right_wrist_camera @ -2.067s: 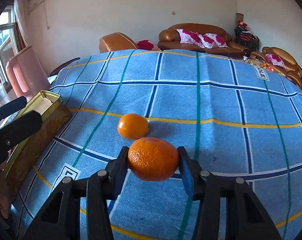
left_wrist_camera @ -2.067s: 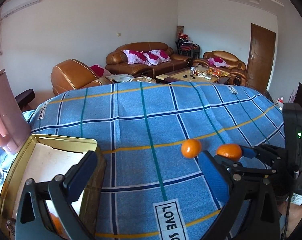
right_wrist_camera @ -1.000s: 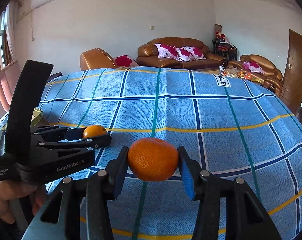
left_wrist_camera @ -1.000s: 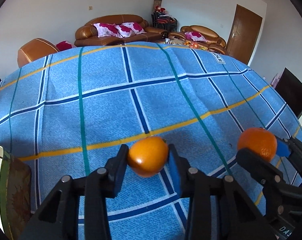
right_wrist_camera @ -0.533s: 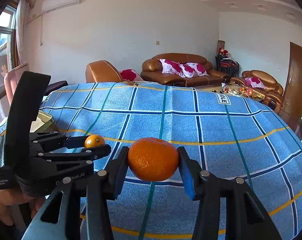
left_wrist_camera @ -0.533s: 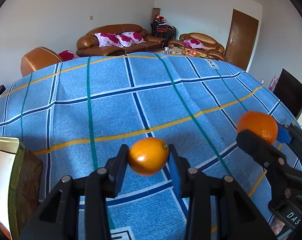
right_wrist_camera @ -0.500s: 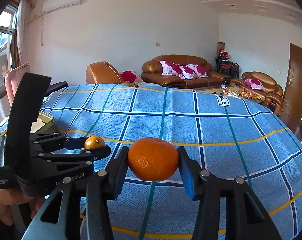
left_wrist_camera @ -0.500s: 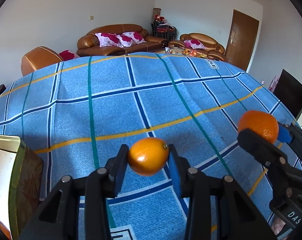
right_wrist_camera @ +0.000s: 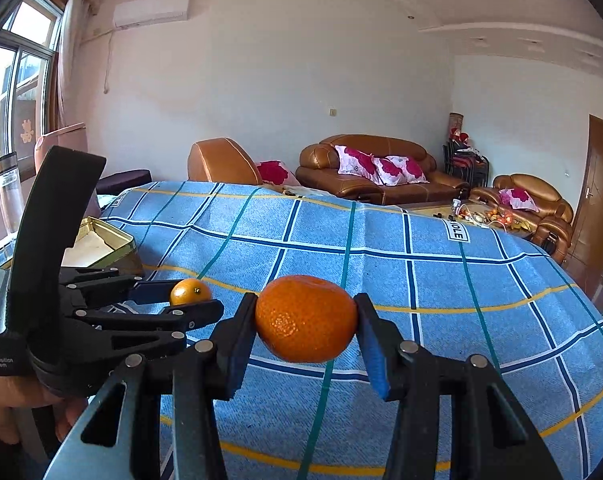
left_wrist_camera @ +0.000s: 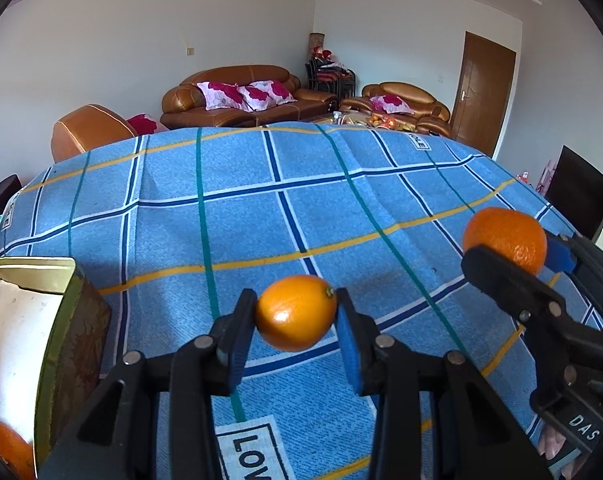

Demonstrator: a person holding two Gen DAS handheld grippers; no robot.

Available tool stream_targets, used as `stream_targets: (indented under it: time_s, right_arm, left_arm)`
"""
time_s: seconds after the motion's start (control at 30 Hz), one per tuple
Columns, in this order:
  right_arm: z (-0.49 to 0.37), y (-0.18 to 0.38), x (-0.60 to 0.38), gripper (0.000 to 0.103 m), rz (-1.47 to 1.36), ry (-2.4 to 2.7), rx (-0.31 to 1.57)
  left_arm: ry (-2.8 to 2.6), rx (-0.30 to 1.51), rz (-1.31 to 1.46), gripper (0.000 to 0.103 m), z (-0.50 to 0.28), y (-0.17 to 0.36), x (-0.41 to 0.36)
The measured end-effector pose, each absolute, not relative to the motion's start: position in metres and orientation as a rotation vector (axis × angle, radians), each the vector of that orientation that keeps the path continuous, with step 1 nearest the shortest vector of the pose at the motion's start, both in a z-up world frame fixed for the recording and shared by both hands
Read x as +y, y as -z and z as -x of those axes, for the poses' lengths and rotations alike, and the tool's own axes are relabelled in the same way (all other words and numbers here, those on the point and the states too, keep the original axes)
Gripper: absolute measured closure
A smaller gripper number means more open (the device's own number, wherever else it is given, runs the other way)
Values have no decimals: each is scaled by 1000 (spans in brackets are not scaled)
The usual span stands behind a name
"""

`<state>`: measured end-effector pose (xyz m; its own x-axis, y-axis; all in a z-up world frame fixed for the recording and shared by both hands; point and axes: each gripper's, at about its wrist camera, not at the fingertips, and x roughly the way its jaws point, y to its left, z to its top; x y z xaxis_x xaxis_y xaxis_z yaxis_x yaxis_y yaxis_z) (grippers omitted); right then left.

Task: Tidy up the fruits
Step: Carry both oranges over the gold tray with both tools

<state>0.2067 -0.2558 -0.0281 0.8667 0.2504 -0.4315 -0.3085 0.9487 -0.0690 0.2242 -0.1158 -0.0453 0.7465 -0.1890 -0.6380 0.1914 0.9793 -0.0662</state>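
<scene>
A wide stretch of blue checked cloth lies bare across the middle of both views. At the lower left of the left wrist view a gold tin is cut off by the frame; its inside is mostly hidden. The left gripper pinches a smooth, glossy small orange at lower centre. The right gripper clamps a larger, dimpled tangerine, held above the cloth.
</scene>
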Motion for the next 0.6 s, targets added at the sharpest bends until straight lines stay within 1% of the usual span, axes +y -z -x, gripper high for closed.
stream_targets:
  time_s: [0.6]
  right_arm:
    - [-186,25,-244,53,155,-320,367]
  left_arm:
    - [205,625,-18,63,-185,39,-102]
